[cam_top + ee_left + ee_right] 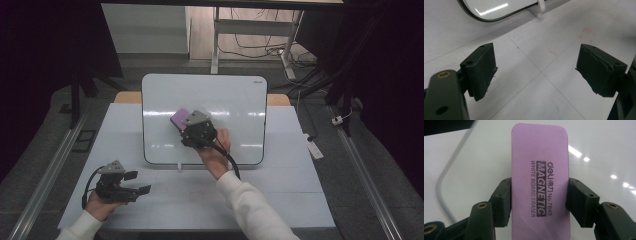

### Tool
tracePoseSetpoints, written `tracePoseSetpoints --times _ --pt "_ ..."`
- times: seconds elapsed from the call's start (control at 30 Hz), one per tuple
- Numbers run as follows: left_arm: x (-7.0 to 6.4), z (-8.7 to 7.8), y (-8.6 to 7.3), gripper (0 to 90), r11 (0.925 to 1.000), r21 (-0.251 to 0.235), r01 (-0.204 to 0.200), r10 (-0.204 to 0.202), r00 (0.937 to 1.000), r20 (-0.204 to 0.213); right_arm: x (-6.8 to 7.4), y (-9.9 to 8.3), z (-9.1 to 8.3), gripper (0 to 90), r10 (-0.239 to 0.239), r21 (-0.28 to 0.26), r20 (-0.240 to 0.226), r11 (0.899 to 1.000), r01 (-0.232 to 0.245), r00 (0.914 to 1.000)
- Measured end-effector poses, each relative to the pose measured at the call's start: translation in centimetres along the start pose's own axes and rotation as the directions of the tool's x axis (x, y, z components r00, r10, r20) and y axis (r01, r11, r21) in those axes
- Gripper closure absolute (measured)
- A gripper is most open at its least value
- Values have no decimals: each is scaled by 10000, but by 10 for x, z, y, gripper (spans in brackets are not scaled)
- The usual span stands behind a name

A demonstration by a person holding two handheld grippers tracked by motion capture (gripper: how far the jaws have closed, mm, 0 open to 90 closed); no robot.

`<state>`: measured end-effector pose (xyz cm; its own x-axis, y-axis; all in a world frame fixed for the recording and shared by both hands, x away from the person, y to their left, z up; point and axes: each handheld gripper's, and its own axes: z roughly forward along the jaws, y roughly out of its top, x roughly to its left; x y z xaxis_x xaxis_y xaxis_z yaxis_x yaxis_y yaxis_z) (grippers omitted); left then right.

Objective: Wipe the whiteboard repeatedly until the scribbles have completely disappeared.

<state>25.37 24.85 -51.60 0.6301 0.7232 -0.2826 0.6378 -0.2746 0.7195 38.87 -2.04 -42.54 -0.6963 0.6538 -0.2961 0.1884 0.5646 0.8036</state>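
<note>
Right gripper clamped on pink magnetic whiteboard eraser, flat on whiteboard; left gripper open, idle on table. Risk: eraser twisting under uneven pressure.

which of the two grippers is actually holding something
The right gripper: its jaws are clamped on the sides of the purple whiteboard eraser over the whiteboard. The left gripper has its jaws spread, with nothing between them.
</note>
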Motion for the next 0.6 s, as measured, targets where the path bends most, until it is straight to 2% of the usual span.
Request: tracePoseSetpoints --times 0.2,0.33,0.5,0.6 --pt "-1 0 0 165 10000 16 -36 35 10000 21 -42 0 -18 407 679 -290 1125 9975 -651 9913" --pt "0 0 0 166 10000 9 -27 27 10000 16 -59 2 -22 407 1083 -499 1422 9935 -1021 9839" --pt "0 0 0 165 10000 21 -36 36 10000 18 -55 8 -17 407 1097 -614 1659 9930 -1008 9800" --pt "0 0 0 165 10000 17 -30 30 10000 28 -45 13 -11 408 1003 -717 1384 9933 -910 9853"
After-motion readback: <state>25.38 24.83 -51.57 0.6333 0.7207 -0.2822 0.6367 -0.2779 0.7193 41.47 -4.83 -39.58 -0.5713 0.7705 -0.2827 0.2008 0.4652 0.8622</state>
